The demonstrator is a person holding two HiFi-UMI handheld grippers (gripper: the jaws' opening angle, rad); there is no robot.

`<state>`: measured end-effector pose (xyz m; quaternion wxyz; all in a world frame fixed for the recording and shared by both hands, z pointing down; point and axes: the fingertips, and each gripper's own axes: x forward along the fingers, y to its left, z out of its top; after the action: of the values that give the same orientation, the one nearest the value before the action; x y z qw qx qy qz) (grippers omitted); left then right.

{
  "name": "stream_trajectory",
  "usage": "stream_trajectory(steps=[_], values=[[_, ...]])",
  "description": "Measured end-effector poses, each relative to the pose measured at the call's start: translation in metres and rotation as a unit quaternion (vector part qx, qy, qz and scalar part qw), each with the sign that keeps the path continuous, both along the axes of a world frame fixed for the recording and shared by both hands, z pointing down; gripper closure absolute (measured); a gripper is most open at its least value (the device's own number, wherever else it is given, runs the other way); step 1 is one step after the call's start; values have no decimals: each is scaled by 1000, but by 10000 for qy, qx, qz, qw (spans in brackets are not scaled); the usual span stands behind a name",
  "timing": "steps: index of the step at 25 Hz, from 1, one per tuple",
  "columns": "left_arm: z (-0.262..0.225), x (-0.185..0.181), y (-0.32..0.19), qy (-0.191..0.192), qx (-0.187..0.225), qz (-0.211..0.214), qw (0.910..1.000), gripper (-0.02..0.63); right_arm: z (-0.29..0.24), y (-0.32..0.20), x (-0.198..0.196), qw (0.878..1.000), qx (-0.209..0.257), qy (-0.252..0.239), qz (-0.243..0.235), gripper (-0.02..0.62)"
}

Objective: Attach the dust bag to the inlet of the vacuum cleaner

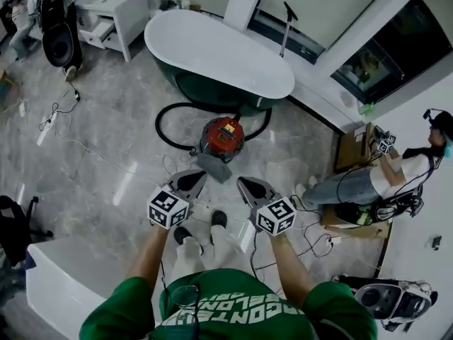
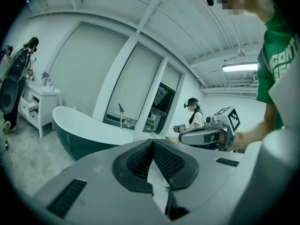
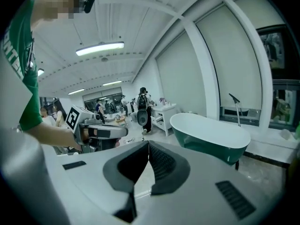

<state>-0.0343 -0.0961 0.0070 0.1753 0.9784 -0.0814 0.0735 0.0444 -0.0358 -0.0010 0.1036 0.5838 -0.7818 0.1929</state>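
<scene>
The red vacuum cleaner (image 1: 221, 137) stands on the marble floor in front of the bathtub, with its black hose (image 1: 167, 128) looped round it. A grey flat piece (image 1: 214, 167) lies against its near side; I cannot tell whether it is the dust bag. In the head view my left gripper (image 1: 200, 176) and right gripper (image 1: 241, 183) are held up side by side, high above the floor, both pointing toward the vacuum. In the gripper views the left gripper (image 2: 152, 142) and the right gripper (image 3: 148, 144) each show jaws closed tip to tip with nothing between them.
A green and white bathtub (image 1: 212, 52) stands behind the vacuum. A white cabinet (image 1: 113, 9) is at the back left. Cables (image 1: 78, 144) trail over the floor. Another person (image 1: 371, 179) sits at the right among boxes. A white counter (image 1: 60, 282) is at the lower left.
</scene>
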Motion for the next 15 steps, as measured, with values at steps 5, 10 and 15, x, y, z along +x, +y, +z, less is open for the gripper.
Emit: stream_trajectory(steps=[5,10,15], values=[[-30,-22,31,244,-1,-349,9991,600,-30,29,-11,9998,17,133,-153,584],[-43,-19,50,212,50,-698,9973,600,-56,37,-8,9987,120,301,-397,584],[-52,-11,72,137,110,-1083,9940,601,-61,55,-6,9968,282,107,-739,586]])
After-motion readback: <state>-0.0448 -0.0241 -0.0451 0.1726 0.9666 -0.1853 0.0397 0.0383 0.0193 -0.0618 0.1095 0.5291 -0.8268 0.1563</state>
